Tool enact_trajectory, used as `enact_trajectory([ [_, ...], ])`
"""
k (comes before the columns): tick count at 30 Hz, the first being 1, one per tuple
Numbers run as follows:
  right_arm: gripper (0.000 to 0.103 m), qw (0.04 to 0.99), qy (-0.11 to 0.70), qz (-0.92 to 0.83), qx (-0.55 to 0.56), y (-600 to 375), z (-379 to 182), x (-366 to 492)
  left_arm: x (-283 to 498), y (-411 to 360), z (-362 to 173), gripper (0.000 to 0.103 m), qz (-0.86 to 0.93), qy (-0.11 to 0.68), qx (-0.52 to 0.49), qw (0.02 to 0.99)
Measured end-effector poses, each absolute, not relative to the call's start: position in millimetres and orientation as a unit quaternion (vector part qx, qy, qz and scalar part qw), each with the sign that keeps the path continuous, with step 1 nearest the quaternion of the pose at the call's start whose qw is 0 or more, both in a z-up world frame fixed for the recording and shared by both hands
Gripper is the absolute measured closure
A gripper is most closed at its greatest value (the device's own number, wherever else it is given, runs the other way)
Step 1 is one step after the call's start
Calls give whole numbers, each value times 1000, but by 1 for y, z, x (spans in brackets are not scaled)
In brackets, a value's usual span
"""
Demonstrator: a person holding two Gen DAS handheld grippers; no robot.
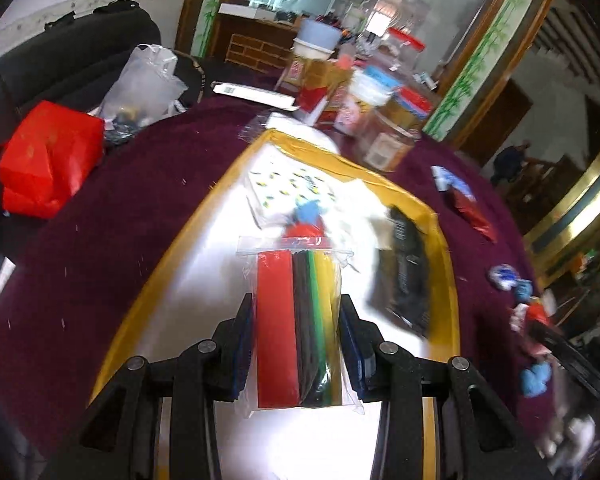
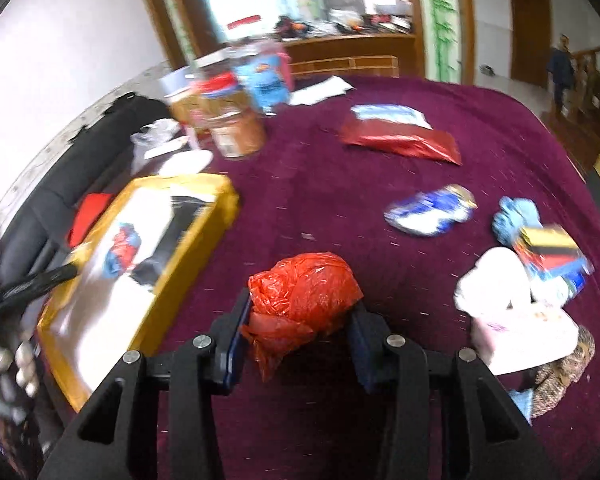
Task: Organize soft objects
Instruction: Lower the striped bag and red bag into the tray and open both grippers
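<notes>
**Both grippers loaded over the maroon table**

Your left gripper (image 1: 298,334) clamps a clear zip bag of coloured felt sheets (image 1: 298,328) above the white, yellow-rimmed box (image 1: 446,248). Your right gripper (image 2: 300,322) pinches a crumpled red plastic bag (image 2: 304,296) over the maroon tablecloth (image 2: 320,200), just beside the box's right edge.

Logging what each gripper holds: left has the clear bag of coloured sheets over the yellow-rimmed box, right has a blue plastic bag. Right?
Not quite. The right gripper holds a red plastic bag, not blue, as the right wrist view shows. The rest stands.
</notes>
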State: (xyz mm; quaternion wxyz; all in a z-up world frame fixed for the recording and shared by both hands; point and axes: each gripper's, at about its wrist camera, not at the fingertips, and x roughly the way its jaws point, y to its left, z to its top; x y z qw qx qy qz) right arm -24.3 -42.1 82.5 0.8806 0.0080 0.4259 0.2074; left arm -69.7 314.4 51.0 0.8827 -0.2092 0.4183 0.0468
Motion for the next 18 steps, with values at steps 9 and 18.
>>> enact_trajectory([
  [9,60,857,433,279,-19,29,93,-39,-20,337,26,40,92,455,-205,862],
  [18,60,813,463,346,-64,123,76,-40,-71,347,61,31,45,373,-282,883],
])
